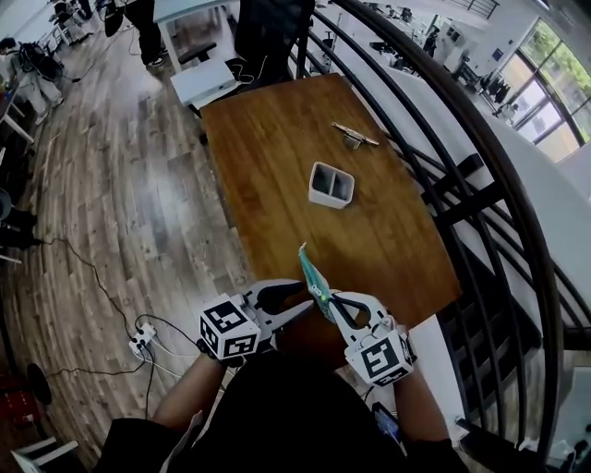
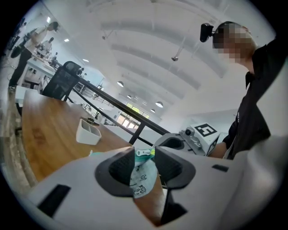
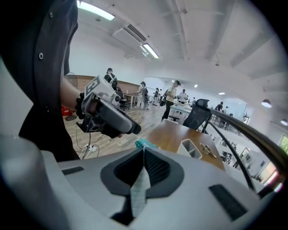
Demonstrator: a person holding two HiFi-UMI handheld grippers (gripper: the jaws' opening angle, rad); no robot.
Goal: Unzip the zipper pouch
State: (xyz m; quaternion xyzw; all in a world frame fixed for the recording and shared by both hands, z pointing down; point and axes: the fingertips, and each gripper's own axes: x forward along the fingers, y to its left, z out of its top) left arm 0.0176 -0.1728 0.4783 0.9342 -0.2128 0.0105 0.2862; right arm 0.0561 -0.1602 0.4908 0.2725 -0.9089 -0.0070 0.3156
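I hold the teal-and-white zipper pouch (image 1: 314,275) upright in the air over the near edge of the wooden table (image 1: 268,157). My left gripper (image 1: 311,298) comes in from the left, and its fingertips pinch the white zipper pull (image 2: 142,154) at the pouch's top edge. The printed fabric of the pouch (image 2: 142,179) hangs between the pads. My right gripper (image 1: 327,309) comes in from the right and is shut flat on the pouch (image 3: 139,191), whose teal end (image 3: 145,143) sticks out past the tips. The two grippers nearly touch.
A white two-compartment holder (image 1: 331,184) stands mid-table, with a small metal clip-like item (image 1: 355,136) further back. A dark curved railing (image 1: 466,175) runs along the table's right side. A power strip and cables (image 1: 143,340) lie on the wood floor to the left. A chair (image 1: 268,28) stands at the far end.
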